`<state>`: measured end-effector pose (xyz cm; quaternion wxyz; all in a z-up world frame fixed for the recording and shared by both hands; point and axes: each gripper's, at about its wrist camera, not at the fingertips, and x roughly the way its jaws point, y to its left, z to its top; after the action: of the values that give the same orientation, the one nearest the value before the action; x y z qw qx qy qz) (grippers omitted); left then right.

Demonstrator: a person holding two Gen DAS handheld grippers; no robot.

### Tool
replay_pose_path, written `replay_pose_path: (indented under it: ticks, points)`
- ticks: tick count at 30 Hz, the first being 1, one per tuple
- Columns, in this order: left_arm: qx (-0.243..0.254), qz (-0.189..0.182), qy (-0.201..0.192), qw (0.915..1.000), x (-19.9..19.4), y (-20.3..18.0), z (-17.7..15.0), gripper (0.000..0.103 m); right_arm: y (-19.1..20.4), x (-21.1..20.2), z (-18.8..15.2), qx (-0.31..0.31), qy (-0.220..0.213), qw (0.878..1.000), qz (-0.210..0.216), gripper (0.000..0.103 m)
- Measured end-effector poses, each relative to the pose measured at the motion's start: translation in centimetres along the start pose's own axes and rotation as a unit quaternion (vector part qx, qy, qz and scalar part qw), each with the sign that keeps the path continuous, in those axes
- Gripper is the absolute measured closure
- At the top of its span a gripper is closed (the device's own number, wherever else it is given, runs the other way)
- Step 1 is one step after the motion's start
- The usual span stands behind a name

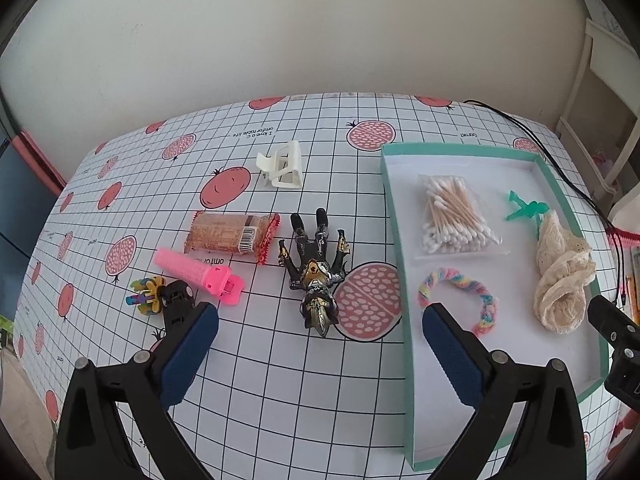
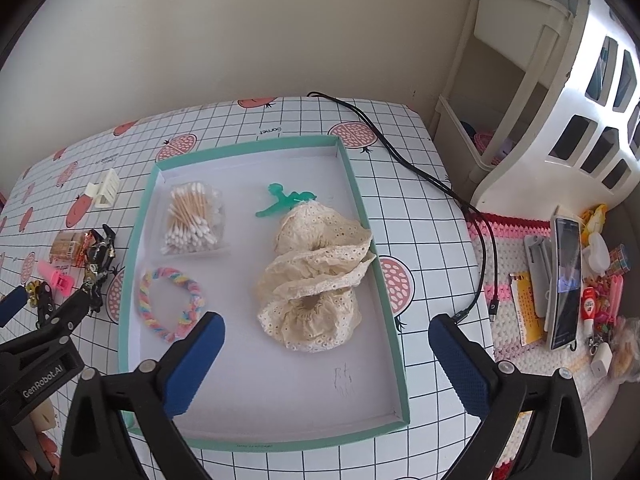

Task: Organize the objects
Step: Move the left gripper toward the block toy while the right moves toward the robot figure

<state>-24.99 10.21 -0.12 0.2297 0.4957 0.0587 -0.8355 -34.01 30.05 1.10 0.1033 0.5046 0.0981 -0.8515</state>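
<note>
Four things already lie in the green-edged tray (image 2: 362,216): a bag of cotton swabs (image 2: 192,220), a green clip (image 2: 282,200), a cream lace cloth (image 2: 316,280) and a pastel braided ring (image 2: 168,304). My right claw (image 2: 326,364) hangs wide open and empty over the tray's near end. My left claw (image 1: 320,354), equally open and empty, hovers over the table left of the tray, near the dark toy figure (image 1: 318,270), with the snack bar (image 1: 230,236), pink clip (image 1: 200,274) and white claw clip (image 1: 282,166) beyond.

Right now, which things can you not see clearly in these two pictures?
- Colourful small toy, left wrist view: partly hidden by the left gripper finger.
- Snack bar, right wrist view: partly hidden by the action figure.
- Pencil scribble on the tray floor, right wrist view: too small to read.
</note>
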Motion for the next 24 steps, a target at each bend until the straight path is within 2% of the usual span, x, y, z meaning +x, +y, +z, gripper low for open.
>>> replay_pose_path:
  ticks: [16,20,24]
  points:
    - [0.007,-0.015,-0.007,0.9998,-0.4,0.2,0.3,0.001,-0.1,-0.1,0.1,0.008,0.002,1.0,0.009,0.0]
    - [0.006,-0.04,-0.017,0.999,-0.9,1.0,0.9,0.001,0.3,-1.6,0.7,0.016,-0.039,0.999,0.026,0.0]
    - [-0.012,-0.045,-0.034,0.9983,-1.5,3.1,1.5,0.0,1.4,-3.3,1.4,0.013,-0.08,0.996,0.047,0.0]
